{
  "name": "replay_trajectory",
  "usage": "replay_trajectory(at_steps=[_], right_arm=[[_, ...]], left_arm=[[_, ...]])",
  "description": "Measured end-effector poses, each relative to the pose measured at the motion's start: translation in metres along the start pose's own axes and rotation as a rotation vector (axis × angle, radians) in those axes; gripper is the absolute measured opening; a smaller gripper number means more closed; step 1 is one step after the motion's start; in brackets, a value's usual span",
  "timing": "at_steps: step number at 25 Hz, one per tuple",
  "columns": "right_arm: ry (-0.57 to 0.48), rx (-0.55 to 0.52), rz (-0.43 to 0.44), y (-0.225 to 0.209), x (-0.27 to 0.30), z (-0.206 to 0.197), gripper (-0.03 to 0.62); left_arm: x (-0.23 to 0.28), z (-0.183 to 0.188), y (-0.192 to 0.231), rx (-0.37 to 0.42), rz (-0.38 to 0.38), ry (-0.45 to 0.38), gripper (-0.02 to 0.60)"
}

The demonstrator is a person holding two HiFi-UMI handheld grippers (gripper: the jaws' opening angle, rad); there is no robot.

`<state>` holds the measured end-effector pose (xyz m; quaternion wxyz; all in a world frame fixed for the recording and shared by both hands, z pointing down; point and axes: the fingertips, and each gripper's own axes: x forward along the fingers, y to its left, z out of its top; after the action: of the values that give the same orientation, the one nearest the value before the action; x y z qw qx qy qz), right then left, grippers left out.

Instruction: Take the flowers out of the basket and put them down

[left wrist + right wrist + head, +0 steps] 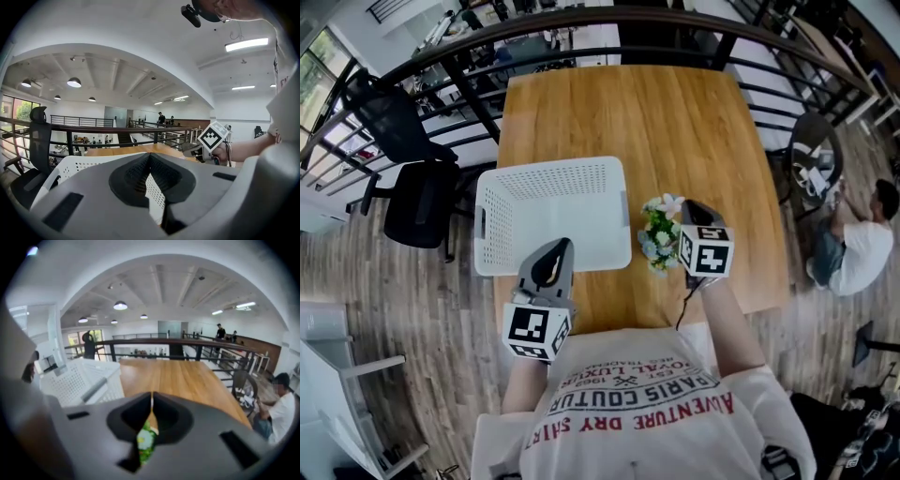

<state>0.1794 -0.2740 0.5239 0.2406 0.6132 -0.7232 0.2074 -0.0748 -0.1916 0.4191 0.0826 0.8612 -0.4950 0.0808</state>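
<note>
One bunch of flowers (658, 236) is all this step concerns. It is outside the basket (553, 171), just beside the right wall at the basket's 3 o'clock, over bare wood of the desk (675, 122). Whether the stems touch the wood I cannot tell. To finish well, I judge the bunch should be lowered until it rests on the desk, clear of the basket wall. Only then should it be released, slowly, so the light blooms do not tip or catch on the pads. The desk's front edge at 6 o'clock is near, so setting the bunch a little farther in would be safer.

Right tongs (151, 401) are closed to a thin slit and pinch the flowers: a pale bloom and green leaves show between the jaws in the right gripper view. Left tongs (150, 157) are closed tip to tip with nothing between them. They hover at the basket's 6 o'clock, by its near rim.
</note>
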Motion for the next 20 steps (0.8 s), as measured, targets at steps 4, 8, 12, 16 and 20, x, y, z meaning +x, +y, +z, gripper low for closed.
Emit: replay_trajectory(at_steps=[4, 8, 12, 16, 20], right_arm=[[-0.166, -0.071, 0.058, 0.043, -0.028, 0.048, 0.029], [-0.289, -0.159, 0.123, 0.094, -0.051, 0.080, 0.029], [-0.373, -0.171, 0.237, 0.143, -0.067, 0.092, 0.028], [-0.417, -0.208, 0.321, 0.181, -0.072, 0.092, 0.028], [-0.443, -0.199, 0.357, 0.195, -0.076, 0.094, 0.028]], left_arm=[[-0.010, 0.011, 0.020, 0.011, 0.012, -0.024, 0.025], [-0.019, 0.023, 0.042, 0.018, 0.031, -0.058, 0.025], [-0.028, 0.031, 0.064, 0.020, 0.048, -0.082, 0.025], [-0.038, 0.033, 0.080, 0.010, 0.070, -0.099, 0.026], [-0.042, 0.030, 0.088, 0.001, 0.080, -0.104, 0.026]])
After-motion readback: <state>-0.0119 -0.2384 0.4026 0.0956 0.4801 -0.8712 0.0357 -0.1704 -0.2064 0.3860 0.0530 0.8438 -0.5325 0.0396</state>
